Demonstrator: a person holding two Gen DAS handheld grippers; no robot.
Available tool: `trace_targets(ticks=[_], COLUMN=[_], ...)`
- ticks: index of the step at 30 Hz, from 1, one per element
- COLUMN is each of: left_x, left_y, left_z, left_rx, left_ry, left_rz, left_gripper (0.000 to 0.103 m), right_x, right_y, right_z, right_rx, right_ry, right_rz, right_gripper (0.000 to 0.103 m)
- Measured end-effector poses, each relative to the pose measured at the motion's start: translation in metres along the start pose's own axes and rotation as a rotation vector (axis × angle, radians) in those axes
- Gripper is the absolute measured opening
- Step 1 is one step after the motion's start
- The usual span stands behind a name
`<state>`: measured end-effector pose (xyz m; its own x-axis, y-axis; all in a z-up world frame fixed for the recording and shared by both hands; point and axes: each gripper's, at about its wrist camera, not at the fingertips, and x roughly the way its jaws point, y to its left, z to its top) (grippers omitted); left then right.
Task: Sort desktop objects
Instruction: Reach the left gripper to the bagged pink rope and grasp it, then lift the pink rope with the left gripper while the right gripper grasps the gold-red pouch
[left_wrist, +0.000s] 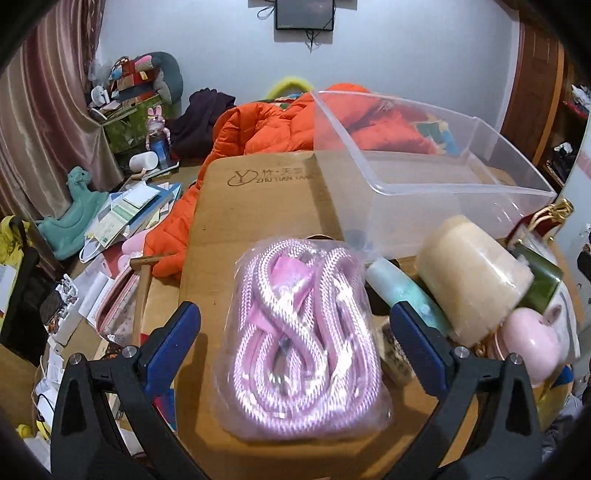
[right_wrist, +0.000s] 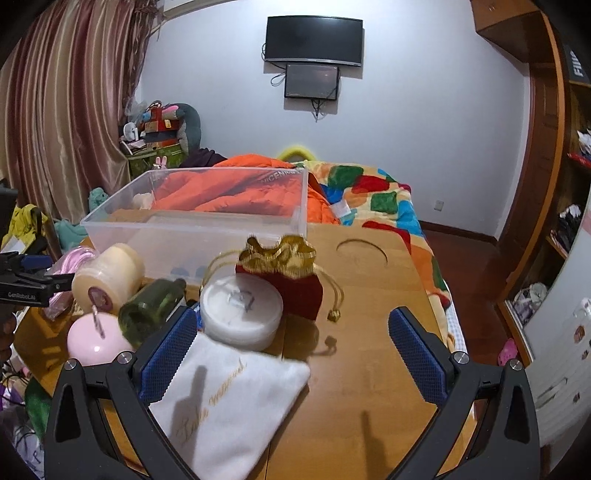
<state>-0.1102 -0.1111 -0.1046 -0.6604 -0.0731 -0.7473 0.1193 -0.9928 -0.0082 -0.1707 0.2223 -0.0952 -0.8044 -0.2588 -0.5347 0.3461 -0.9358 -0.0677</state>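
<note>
We hold the left gripper (left_wrist: 295, 343) over the wooden worktop (left_wrist: 258, 206) with its blue-padded fingers (left_wrist: 173, 343) spread fully apart, gripping nothing. Between them lies a bag of pink cord (left_wrist: 301, 339), sealed in clear plastic and resting flat on the worktop — neither pad touches it. Beyond the fingertips stands the clear plastic bin (left_wrist: 424, 173), tilted in this view, its near wall close behind the bag. Just outside the right finger lies a pale green tube (left_wrist: 402, 291), and past that a beige roll (left_wrist: 472, 277), a dark green bottle (left_wrist: 543, 284) and a pink round case (left_wrist: 532, 343), all crowded together.

Our right gripper (right_wrist: 293, 350) is likewise wide open and empty. A white cloth pouch (right_wrist: 236, 402) with gold script lies on the worktop (right_wrist: 369, 369) between the fingers, its edge just beside the left one (right_wrist: 170, 354); whether they touch we cannot tell. Just ahead of the fingertips sits a round white jar (right_wrist: 242, 314), and behind it, touching it, a red pouch with gold trim (right_wrist: 291, 277). The bin (right_wrist: 195, 218) stands further ahead — empty as far as we can see. Off to the left of the fingers the bottle (right_wrist: 151, 310), the roll (right_wrist: 107, 280) and the pink case (right_wrist: 96, 339) huddle together.
</note>
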Motion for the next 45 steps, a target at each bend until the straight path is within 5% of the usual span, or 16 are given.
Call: trace_targets(ticks=[7, 13, 17, 25, 31, 45], left_x=[0.013, 0.019, 0.020, 0.015, 0.012, -0.010], left_y=[0.007, 0.014, 0.012, -0.001, 0.000, 0.014], left_z=[0.006, 0.002, 0.003, 0.005, 0.003, -0.010], left_rx=[-0.018, -0.042, -0.026, 0.048, 0.032, -0.050], left_ry=[0.032, 0.021, 0.015, 0.000, -0.012, -0.046], left_rz=[0.053, 0.022, 0.023, -0.006, -0.014, -0.035], left_gripper=[0.103, 0.103, 0.101, 0.069, 0.065, 0.058], right_x=[0.024, 0.040, 0.049, 0.053, 0.043, 0.000], right_y=[-0.005, -0.007, -0.004, -0.007, -0.002, -0.008], right_z=[0.014, 0.018, 0.019, 0.020, 0.015, 0.013], right_rx=[0.020, 0.026, 0.015, 0.054, 0.016, 0.044], right_ry=[0.008, 0.020, 0.037, 0.050, 0.029, -0.038], right_rz=[0.000, 0.012, 0.008, 0.054, 0.056, 0.114], right_gripper=[0.103, 0.098, 0.077, 0.048, 0.016, 0.012])
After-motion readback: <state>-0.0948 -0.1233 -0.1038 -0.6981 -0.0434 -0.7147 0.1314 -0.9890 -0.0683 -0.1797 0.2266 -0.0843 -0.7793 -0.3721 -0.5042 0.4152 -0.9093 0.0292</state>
